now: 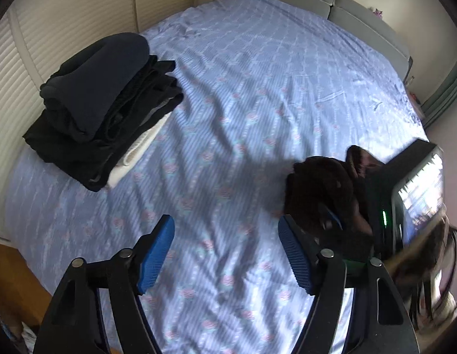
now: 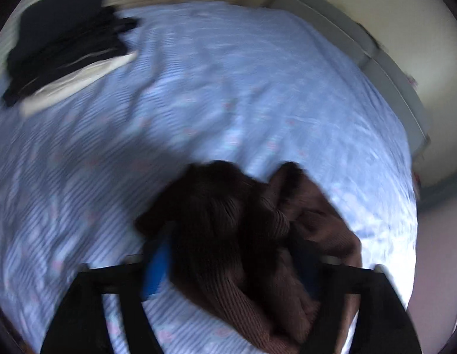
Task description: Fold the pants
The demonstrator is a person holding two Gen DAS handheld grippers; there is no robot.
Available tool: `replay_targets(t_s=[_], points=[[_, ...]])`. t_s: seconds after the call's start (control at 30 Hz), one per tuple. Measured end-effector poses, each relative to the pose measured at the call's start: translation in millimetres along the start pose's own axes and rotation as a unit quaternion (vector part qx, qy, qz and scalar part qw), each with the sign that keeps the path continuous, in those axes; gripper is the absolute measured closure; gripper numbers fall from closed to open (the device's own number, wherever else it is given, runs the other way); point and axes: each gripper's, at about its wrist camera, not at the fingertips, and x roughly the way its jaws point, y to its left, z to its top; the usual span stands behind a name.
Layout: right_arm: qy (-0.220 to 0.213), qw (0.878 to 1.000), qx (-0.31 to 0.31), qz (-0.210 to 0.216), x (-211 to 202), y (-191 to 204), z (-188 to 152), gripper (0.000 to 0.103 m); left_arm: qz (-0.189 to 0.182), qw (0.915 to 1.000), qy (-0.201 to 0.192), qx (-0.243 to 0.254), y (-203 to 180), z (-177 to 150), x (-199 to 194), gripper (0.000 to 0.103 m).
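Note:
A bunched brown ribbed knit garment (image 2: 246, 236) hangs between the fingers of my right gripper (image 2: 228, 268), above the bed; the view is blurred by motion. The same garment (image 1: 322, 197) shows in the left wrist view at the right, held by the right gripper (image 1: 331, 221) with its camera body behind. My left gripper (image 1: 227, 253) is open and empty, above the blue sheet, left of the garment.
A blue patterned bed sheet (image 1: 243, 94) covers the bed. A stack of folded dark clothes on a white piece (image 1: 104, 109) sits at the far left, and also shows in the right wrist view (image 2: 66, 44). A grey headboard (image 1: 331, 0) stands at the back. A wooden bed edge (image 1: 16, 280) shows at lower left.

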Motion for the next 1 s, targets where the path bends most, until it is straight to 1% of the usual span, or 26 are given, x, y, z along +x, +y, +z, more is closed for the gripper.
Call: replay_targets(t_s=[0.07, 0.1, 0.2, 0.27, 0.33, 0.37, 0.47, 0.5, 0.53, 0.6, 0.67, 0.73, 0.8, 0.87, 0.9, 0.93, 0.97, 1.0], points=[[-0.008, 0.999, -0.037, -0.009, -16, 17, -8, 0.024, 0.011, 0.9999, 0.0, 0.003, 3, 1, -1, 0.028], [-0.014, 0.999, -0.046, -0.007, -25, 21, -12, 0.024, 0.02, 0.9998, -0.003, 0.005, 4, 2, -2, 0.028], [-0.045, 0.998, -0.045, 0.018, -57, 21, -25, 0.024, 0.024, 0.9995, -0.012, 0.014, 4, 3, -8, 0.023], [-0.067, 0.997, -0.01, 0.041, -88, 6, -39, 0.024, 0.018, 0.9994, -0.012, 0.028, -1, 3, -10, 0.023], [-0.08, 0.994, 0.04, 0.068, -109, -19, -56, 0.024, -0.005, 0.9991, -0.006, 0.043, -13, 2, -10, 0.023], [-0.078, 0.992, 0.065, 0.072, -114, -32, -65, 0.024, -0.023, 0.9985, -0.003, 0.05, -22, 1, -10, 0.023], [-0.059, 0.986, 0.147, 0.06, -114, -75, -95, 0.024, -0.072, 0.9951, 0.009, 0.067, -54, 2, -4, 0.023], [-0.046, 0.981, 0.182, 0.054, -110, -96, -111, 0.024, -0.086, 0.9937, 0.013, 0.07, -63, 2, -1, 0.023], [-0.035, 0.977, 0.206, 0.051, -105, -110, -121, 0.024, -0.109, 0.9914, 0.019, 0.071, -76, 2, 5, 0.023], [0.0, 0.964, 0.261, 0.047, -87, -145, -148, 0.024, -0.144, 0.9871, 0.036, 0.06, -98, 3, 17, 0.023], [0.017, 0.95, 0.309, 0.05, -75, -170, -170, 0.024, -0.18, 0.9814, 0.056, 0.037, -119, 5, 34, 0.023], [0.031, 0.928, 0.365, 0.062, -60, -193, -195, 0.024, -0.192, 0.9788, 0.07, 0.015, -132, 10, 48, 0.023], [0.04, 0.913, 0.4, 0.073, -48, -205, -213, 0.024, -0.178, 0.9806, 0.081, -0.013, -140, 14, 67, 0.023], [0.047, 0.901, 0.424, 0.083, -38, -210, -226, 0.024, -0.145, 0.9845, 0.092, -0.034, -144, 17, 83, 0.024], [0.048, 0.895, 0.433, 0.095, -34, -211, -231, 0.024, -0.125, 0.9866, 0.097, -0.04, -146, 19, 91, 0.024], [0.049, 0.891, 0.44, 0.107, -31, -211, -235, 0.024, -0.113, 0.9877, 0.098, -0.044, -147, 20, 97, 0.025], [0.051, 0.888, 0.442, 0.117, -31, -210, -239, 0.024, -0.103, 0.9889, 0.097, -0.044, -149, 21, 100, 0.026], [0.053, 0.887, 0.442, 0.126, -28, -205, -241, 0.024, -0.092, 0.9904, 0.094, -0.041, -151, 22, 100, 0.035]])
